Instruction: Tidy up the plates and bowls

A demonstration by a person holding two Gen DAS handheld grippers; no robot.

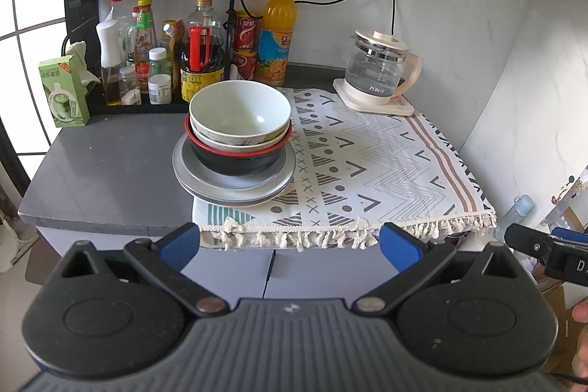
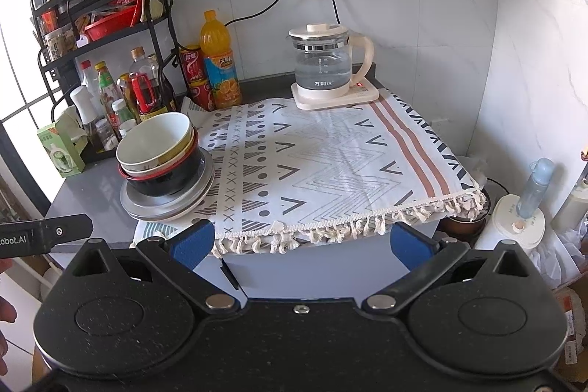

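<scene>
Bowls nested on gray plates sit at the patterned cloth's left edge on the tabletop, ahead of the left gripper, which is nearer; right gripper faces bare cloth. Both sets of fingers are spread wide, empty.

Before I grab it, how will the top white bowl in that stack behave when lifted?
The top white bowl looks glazed, so it is probably rigid, slick and breakable. It sits tilted in the bowl below, so it may rock when touched. Nested in the black bowl on the grey plates, it could drag its neighbours. Both grippers are open and clear.
</scene>
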